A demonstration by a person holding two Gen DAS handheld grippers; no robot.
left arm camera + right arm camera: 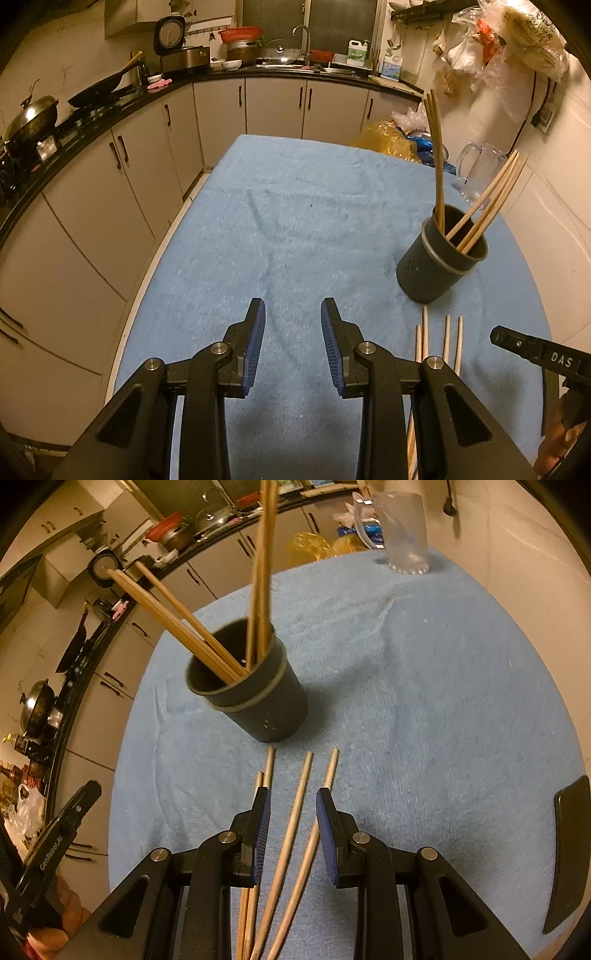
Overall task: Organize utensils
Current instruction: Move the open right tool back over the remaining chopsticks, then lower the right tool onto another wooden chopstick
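Four loose chopsticks (295,812) before holder (266,709) (glass mug (404,531) beyond).

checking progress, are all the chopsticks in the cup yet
No. Four chopsticks lie loose on the blue cloth before the dark cup, which already holds several.

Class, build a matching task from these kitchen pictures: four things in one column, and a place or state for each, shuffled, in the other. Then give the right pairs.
Things:
1. dark holder
2. loose chopsticks
3. glass mug
4. left tongs

Places or states:
A. lying flat on the blue cloth, near the right tongs
B. open over bare cloth, nothing between the pads
C. upright, with chopsticks leaning inside
D. at the far end of the cloth, by the wall

Pairs: 1-C, 2-A, 3-D, 4-B
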